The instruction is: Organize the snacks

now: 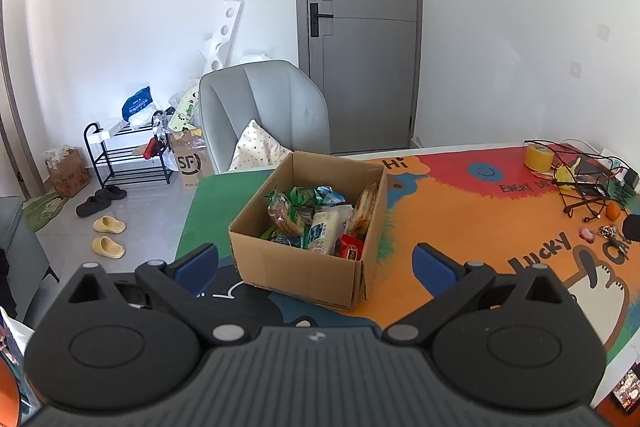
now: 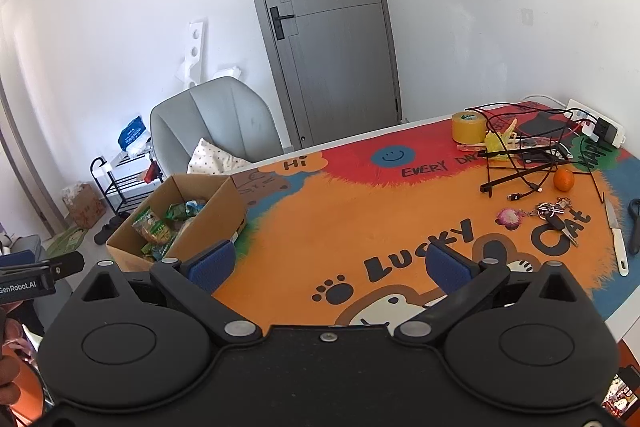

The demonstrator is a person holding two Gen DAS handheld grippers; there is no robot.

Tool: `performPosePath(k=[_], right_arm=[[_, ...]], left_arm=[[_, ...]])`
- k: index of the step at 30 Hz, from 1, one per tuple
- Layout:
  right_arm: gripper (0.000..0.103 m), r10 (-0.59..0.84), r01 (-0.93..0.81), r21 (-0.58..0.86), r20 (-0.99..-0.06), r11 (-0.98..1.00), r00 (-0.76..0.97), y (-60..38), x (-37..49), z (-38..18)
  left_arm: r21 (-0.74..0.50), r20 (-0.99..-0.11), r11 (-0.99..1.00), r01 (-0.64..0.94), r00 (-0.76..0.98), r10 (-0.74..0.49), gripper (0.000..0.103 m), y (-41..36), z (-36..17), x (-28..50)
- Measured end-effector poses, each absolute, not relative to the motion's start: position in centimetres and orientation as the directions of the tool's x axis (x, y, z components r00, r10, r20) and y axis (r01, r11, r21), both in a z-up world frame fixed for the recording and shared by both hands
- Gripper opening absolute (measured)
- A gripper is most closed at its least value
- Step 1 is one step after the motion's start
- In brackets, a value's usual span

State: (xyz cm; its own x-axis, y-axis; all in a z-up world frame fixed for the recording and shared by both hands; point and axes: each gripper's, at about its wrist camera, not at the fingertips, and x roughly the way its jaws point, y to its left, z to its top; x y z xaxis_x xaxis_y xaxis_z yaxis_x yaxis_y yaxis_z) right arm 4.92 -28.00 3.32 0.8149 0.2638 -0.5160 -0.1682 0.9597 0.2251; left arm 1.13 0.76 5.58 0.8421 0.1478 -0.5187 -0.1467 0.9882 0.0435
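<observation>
An open cardboard box stands on the colourful table mat. It holds several snack packets, green, white and red. My left gripper is open and empty, its blue pads either side of the box's near wall, above it. In the right wrist view the box sits at the left of the mat. My right gripper is open and empty over the orange middle of the mat, to the right of the box. The left gripper's body shows at the left edge.
A black wire rack, a yellow tape roll, an orange, keys, a knife and a power strip lie at the far right. A grey chair stands behind the table. A shoe rack and slippers are on the floor.
</observation>
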Motion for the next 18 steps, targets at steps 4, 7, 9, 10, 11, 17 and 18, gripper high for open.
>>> performPosePath(k=[4, 7, 9, 10, 11, 17, 18], right_arm=[[0.103, 0.259, -0.163, 0.223, -0.517, 0.961, 0.816, -27.95, 4.70, 3.31], [0.103, 0.261, -0.168, 0.220, -0.516, 0.961, 0.816, -27.87, 4.59, 3.34], [0.103, 0.260, -0.171, 0.215, -0.517, 0.962, 0.815, -27.83, 4.66, 3.33], [0.103, 0.261, -0.171, 0.215, -0.518, 0.961, 0.815, -27.80, 4.69, 3.31], [0.103, 0.263, -0.173, 0.217, -0.520, 0.961, 0.813, -27.78, 4.71, 3.25], [0.103, 0.263, -0.173, 0.216, -0.523, 0.961, 0.811, -27.68, 4.74, 3.15], [0.103, 0.263, -0.174, 0.214, -0.523, 0.961, 0.811, -27.63, 4.72, 3.11]], left_arm=[[0.046, -0.523, 0.990, -0.132, 0.842, 0.137, 0.102, 0.42, 5.43, 1.20], [0.041, -0.529, 0.992, -0.123, 0.839, 0.126, 0.102, 0.39, 5.31, 1.26], [0.041, -0.531, 0.992, -0.118, 0.838, 0.121, 0.102, 0.24, 5.23, 1.32], [0.040, -0.533, 0.993, -0.115, 0.838, 0.118, 0.102, 0.21, 5.20, 1.36], [0.040, -0.534, 0.993, -0.113, 0.837, 0.117, 0.103, 0.15, 5.17, 1.36], [0.030, -0.535, 0.995, -0.095, 0.840, 0.097, 0.102, 0.14, 5.11, 1.23], [0.029, -0.536, 0.995, -0.096, 0.839, 0.097, 0.102, 0.15, 5.04, 1.24]])
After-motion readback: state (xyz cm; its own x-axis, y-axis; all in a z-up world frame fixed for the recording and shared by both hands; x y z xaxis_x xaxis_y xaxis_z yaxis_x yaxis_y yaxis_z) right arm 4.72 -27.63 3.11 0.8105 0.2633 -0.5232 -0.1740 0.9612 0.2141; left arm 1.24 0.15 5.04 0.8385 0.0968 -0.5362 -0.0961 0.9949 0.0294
